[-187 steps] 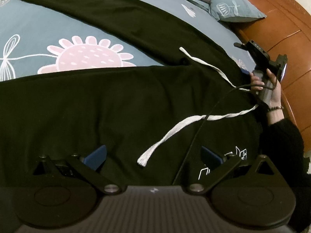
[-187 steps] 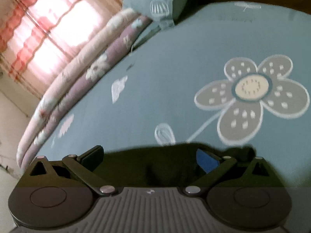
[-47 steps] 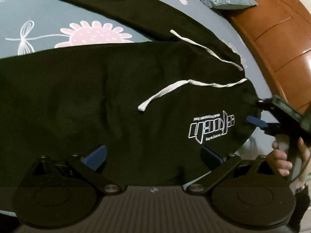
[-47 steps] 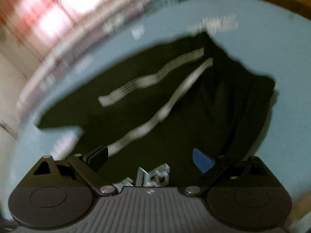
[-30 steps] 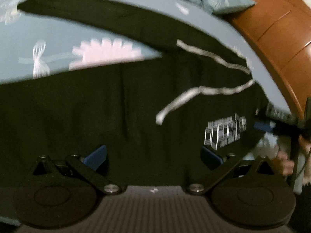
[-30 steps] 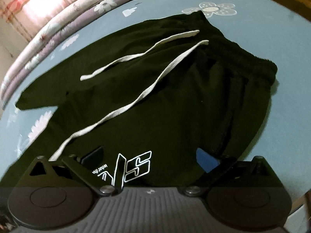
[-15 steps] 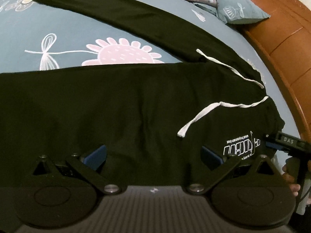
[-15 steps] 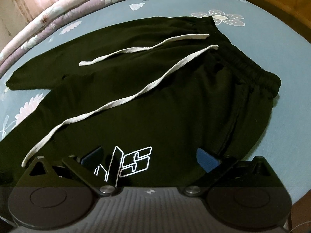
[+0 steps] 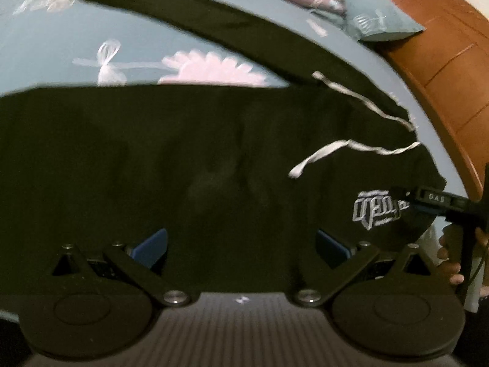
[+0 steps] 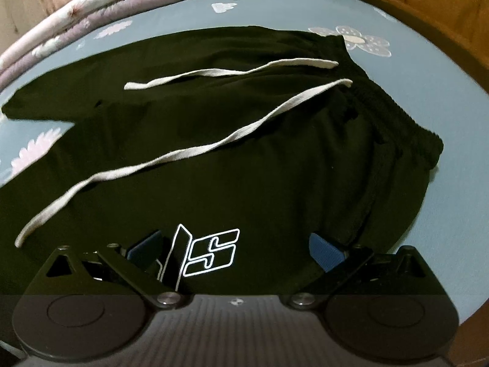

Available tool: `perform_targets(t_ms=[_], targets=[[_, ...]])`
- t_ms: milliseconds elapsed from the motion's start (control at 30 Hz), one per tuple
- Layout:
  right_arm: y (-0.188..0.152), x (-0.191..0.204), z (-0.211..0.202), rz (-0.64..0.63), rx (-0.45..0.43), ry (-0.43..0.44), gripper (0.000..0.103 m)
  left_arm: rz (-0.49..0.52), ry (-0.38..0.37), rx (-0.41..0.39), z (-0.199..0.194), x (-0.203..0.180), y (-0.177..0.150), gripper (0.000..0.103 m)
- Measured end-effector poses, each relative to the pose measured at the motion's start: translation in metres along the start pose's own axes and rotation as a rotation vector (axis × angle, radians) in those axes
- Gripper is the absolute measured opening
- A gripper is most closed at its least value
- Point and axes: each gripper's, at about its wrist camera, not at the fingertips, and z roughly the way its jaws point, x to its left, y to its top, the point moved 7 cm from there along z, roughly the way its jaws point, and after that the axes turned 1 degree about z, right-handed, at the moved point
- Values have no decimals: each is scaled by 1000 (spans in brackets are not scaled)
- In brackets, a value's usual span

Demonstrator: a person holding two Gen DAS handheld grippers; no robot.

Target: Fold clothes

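While the black sweatpants [image 10: 244, 159] lie spread flat on the blue floral bedsheet [image 10: 428, 91], legs apart, no fold looks made. Left gripper [image 9: 241, 244] and right gripper [image 10: 235, 250] both released, over the near edge. Drawstrings [image 10: 189, 153] loose.

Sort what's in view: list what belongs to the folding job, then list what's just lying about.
Belongs to the job:
- black trousers, spread flat on the bed
- white drawstrings, loose on top
- left hand-held gripper, open
- right hand-held gripper, open

Just lying about:
- blue floral bedsheet
- rolled purple quilt
- pillow
- wooden bed frame
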Motion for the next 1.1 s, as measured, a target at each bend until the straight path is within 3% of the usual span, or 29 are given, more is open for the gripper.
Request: perform_targets(t_ms=[133,233,367,600,800,1033,1100], targets=[[0,1,1,-16,-4,-16,103,-27,-10,-24,-13,10,3,102],[0,1,1,-18,-6,-20,103,-60,13,-94,-24,24,17,102],[1,1,1,-18,-6,-25,103,-169,-11,-28,-10,46,10,102],[1,2,0,-17,-4,-26,103,-123,13,-14,-24,44,-13,102],[7,-6,4,-22,-1,-19,103,-149,23,-35,-30,41,-10,102],[7,-4,5,-20,-3,-26,103,-34,54,-24,-14,9,-12,102],[7,-4,5,-22,-6,-25,103,-50,63,1,-9,8,-20,102]])
